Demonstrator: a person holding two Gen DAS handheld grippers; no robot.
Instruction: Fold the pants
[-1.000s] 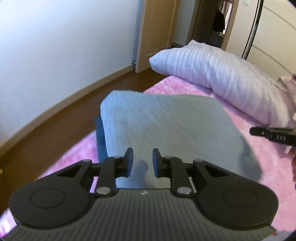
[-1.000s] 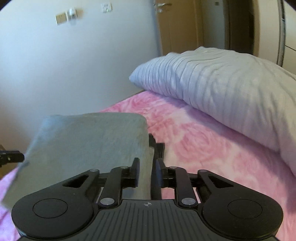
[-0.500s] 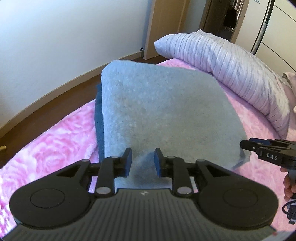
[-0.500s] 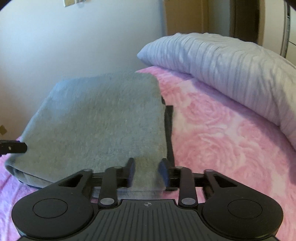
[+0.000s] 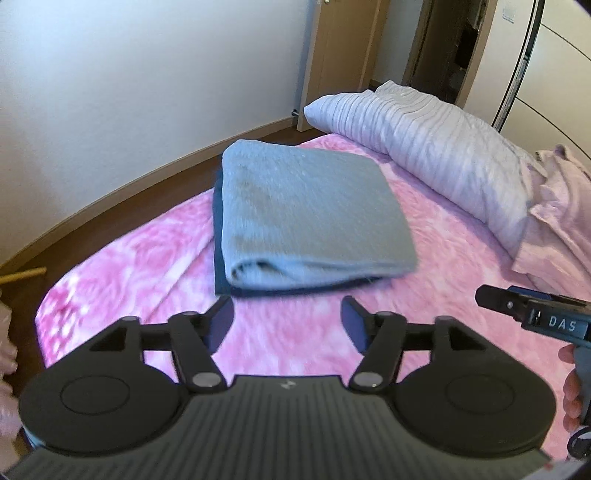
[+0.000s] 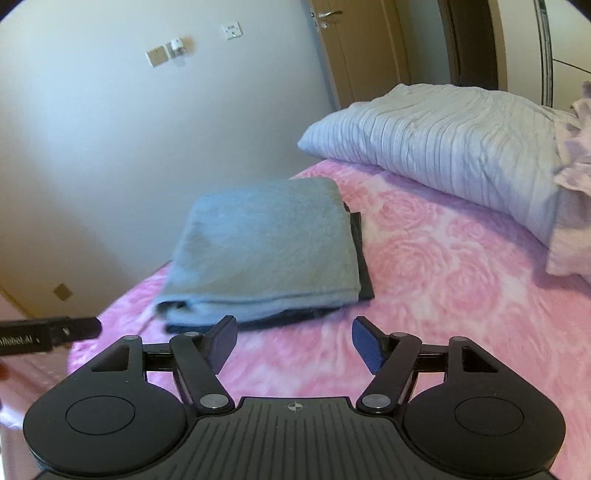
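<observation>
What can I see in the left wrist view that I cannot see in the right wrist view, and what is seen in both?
Only the left wrist view shows the brown floor beside the bed and the right gripper's tip marked DAS.

Only the right wrist view shows the wall switches, the door handle and the left gripper's tip at its left edge.

Both show the folded grey pants on a dark item, the pink blanket, the striped pillow, and open jaws holding nothing, having just opened.

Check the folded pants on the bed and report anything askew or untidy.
Mostly tidy. The grey pants lie folded on the pink blanket, but a dark layer sticks out beneath one side and the near edge, so the edges do not line up. Nothing else stands out.
</observation>
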